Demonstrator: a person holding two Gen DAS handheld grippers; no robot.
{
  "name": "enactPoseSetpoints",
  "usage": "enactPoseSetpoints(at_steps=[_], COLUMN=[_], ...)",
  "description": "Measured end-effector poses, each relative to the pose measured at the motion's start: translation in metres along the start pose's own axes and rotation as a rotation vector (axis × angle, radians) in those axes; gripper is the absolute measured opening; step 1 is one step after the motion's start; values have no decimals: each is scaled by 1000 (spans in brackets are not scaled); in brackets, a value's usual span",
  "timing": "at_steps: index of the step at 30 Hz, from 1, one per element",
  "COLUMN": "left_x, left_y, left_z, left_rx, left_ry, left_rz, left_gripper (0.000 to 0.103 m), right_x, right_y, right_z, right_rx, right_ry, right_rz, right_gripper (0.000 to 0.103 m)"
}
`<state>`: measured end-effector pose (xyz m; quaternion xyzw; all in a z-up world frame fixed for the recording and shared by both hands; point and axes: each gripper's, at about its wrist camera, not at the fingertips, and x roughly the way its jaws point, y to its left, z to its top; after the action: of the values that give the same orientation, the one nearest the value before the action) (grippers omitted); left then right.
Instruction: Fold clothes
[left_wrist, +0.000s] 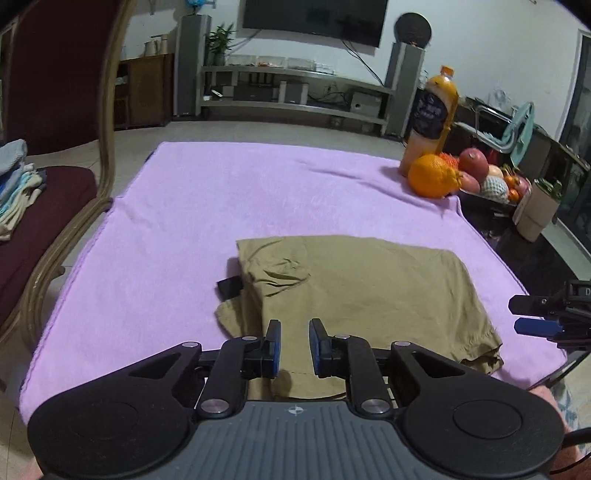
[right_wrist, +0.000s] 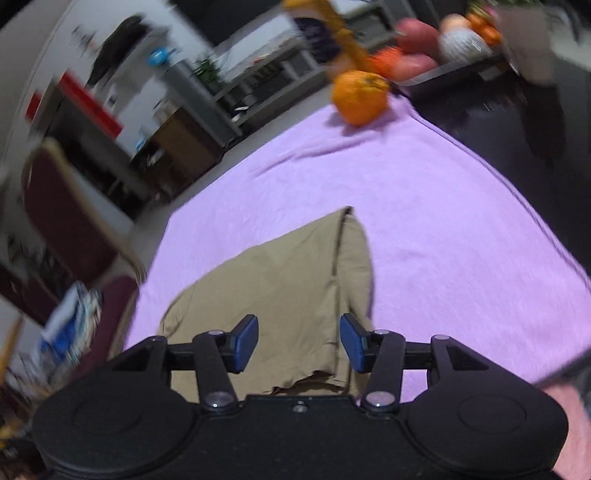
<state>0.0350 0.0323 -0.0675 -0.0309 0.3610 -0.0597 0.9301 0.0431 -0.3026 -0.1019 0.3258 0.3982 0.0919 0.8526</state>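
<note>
A folded olive-khaki garment (left_wrist: 362, 288) lies on the purple cloth (left_wrist: 229, 192) that covers the table, near the front edge. A small black tag (left_wrist: 229, 288) pokes out at its left side. My left gripper (left_wrist: 294, 326) hovers over the garment's near edge, jaws a little apart and empty. My right gripper (left_wrist: 524, 315) shows at the right edge of the left wrist view, beside the garment's right side. In the right wrist view the right gripper (right_wrist: 298, 328) is open and empty above the garment (right_wrist: 295, 280), which lies on the purple cloth (right_wrist: 443, 221). That view is blurred.
An orange (left_wrist: 434, 176), a juice bottle (left_wrist: 432, 118) and a tray of fruit (left_wrist: 487, 177) stand at the table's far right corner. A dark red chair (left_wrist: 44, 192) with a pile of folded clothes (left_wrist: 14, 177) stands to the left.
</note>
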Motion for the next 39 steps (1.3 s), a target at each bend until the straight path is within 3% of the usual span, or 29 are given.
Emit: enactPoseSetpoints(at_steps=[3, 6, 9, 12, 19, 23, 29, 31, 34, 39], left_x=[25, 41, 42, 42, 43, 43, 42, 43, 42, 42], left_y=[-9, -7, -1, 3, 2, 5, 9, 11, 12, 12], left_z=[-10, -19, -22, -25, -26, -27, -28, -27, -28, -28], left_rx=[69, 102, 88, 66, 60, 54, 39, 34, 28, 18], left_ry=[68, 120, 126, 121, 111, 110, 108, 107, 106, 103], left_rz=[20, 29, 12, 2, 1, -4, -17, -22, -27, -35], left_gripper=[17, 17, 17, 17, 18, 19, 19, 19, 19, 19], right_x=[8, 15, 19, 28, 49, 58, 60, 60, 59, 49], right_y=[-23, -30, -34, -41, -57, -57, -48, -45, -35, 15], right_z=[-2, -4, -2, 2, 4, 2, -21, -29, -40, -33], right_rx=[94, 107, 96, 92, 119, 196, 235, 265, 303, 156], right_ry=[34, 56, 64, 79, 145, 304, 430, 407, 290, 165], right_rz=[-13, -17, -21, -15, 200, 304, 359, 351, 321, 172], right_gripper=[48, 48, 48, 56, 56, 54, 54, 56, 56, 43])
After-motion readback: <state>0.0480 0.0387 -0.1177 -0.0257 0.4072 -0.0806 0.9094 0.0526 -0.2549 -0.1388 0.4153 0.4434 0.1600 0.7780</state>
